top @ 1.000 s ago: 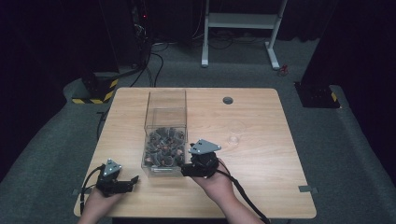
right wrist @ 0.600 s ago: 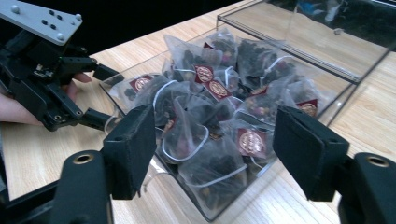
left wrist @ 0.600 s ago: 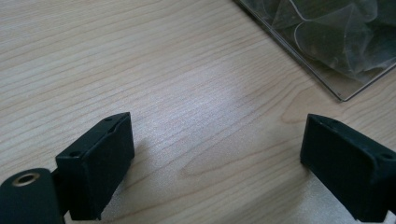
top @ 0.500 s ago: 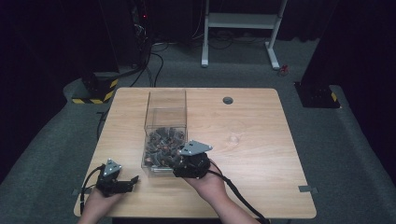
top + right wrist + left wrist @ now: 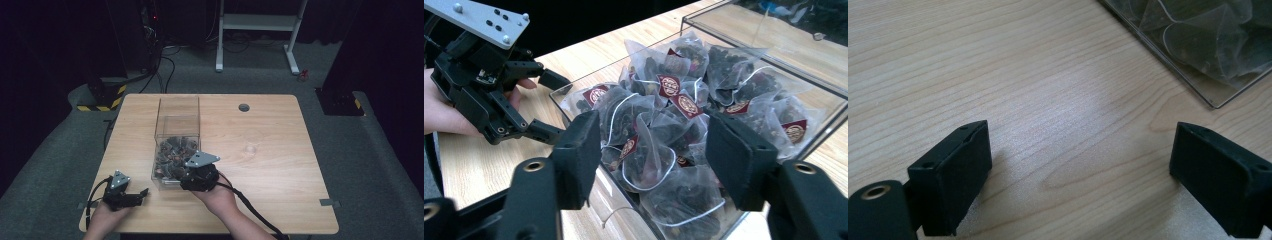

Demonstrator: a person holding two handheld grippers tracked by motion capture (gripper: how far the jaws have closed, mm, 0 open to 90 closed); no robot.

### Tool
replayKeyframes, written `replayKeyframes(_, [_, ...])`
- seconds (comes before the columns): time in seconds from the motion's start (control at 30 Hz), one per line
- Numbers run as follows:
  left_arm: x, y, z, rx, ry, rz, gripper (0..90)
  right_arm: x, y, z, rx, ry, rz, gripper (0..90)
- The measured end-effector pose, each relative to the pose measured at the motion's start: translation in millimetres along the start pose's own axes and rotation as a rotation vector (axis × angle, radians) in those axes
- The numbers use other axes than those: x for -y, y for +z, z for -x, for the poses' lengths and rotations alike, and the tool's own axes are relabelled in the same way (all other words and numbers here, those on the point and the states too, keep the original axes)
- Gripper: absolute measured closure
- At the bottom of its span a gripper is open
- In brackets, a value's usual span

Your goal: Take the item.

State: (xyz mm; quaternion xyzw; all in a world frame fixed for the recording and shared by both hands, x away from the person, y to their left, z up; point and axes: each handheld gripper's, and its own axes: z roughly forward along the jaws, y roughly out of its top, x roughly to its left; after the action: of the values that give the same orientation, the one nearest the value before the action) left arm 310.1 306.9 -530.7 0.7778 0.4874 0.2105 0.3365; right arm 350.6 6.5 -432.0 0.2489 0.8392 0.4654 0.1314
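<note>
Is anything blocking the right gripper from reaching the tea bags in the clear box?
Nothing visible does. The right gripper hangs open over the near end of the open-topped clear box, with the tea bags directly beyond its jaws.

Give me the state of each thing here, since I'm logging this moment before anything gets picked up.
Left claw: open, empty, low over the wooden table beside the box.
Right claw: open, empty, poised over the tea bags.
Clear plastic box: no lid on it, upright, partly filled.
Tea bags: piled loose in the box, none gripped.
</note>
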Motion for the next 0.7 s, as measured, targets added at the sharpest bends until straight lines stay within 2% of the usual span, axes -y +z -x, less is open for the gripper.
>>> replayKeyframes(0.33, [0.0, 0.0, 0.0, 0.000, 0.000, 0.000, 10.1, 4.1, 6.0, 0.1, -0.008, 0.014, -0.043, 60.9])
replayKeyframes(0.5, [0.1, 0.0, 0.2, 0.001, -0.003, 0.000, 10.1, 7.3, 6.4, 1.2, -0.012, 0.026, -0.046, 67.2])
replayKeyframes(0.7, [0.0, 0.0, 0.0, 0.000, 0.000, 0.000, 10.1, 9.7, 6.0, 2.2, -0.005, 0.017, -0.044, 75.2])
